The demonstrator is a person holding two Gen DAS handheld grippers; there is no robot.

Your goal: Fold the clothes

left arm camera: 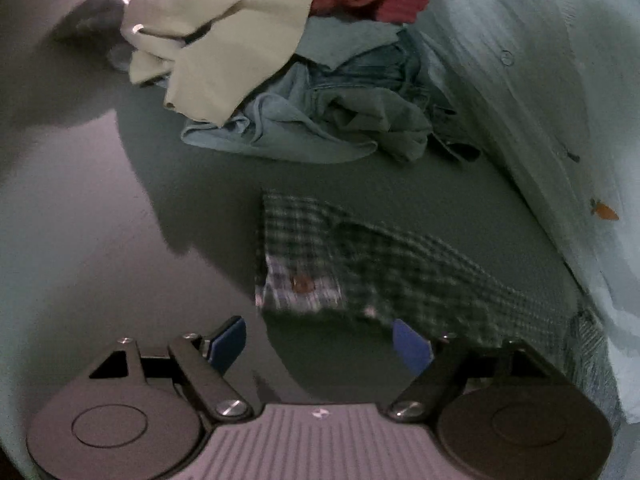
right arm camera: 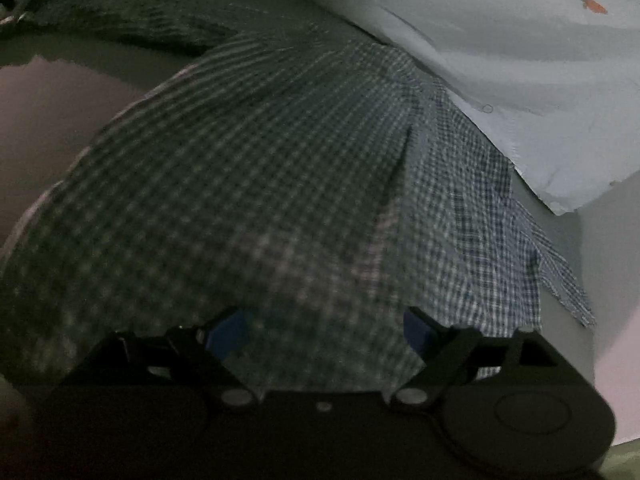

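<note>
A: Status on the checked shirt (left arm camera: 384, 264)?

B: Spread flat on the table (left arm camera: 80, 260), its far edge against the pale blue shirt (left arm camera: 540, 80). The clothes pile (left arm camera: 304, 92) sits beyond it, well apart.

A: Left gripper (left arm camera: 320, 340)?

B: Released, both pads wide apart, empty. It hovers just short of the checked shirt's cuff (left arm camera: 300, 284).

A: Right gripper (right arm camera: 320, 334)?

B: Over the checked shirt's body, cloth lying between the 2 pads, which are spread. Too dark to say if it pinches anything. Looks unclenched.

A: Advice?

B: My read: take 1 layer only at the cuff, close fully before lifting, then bring the sleeve across the body. Keep clear of the pale blue shirt, or it drags along.
</note>
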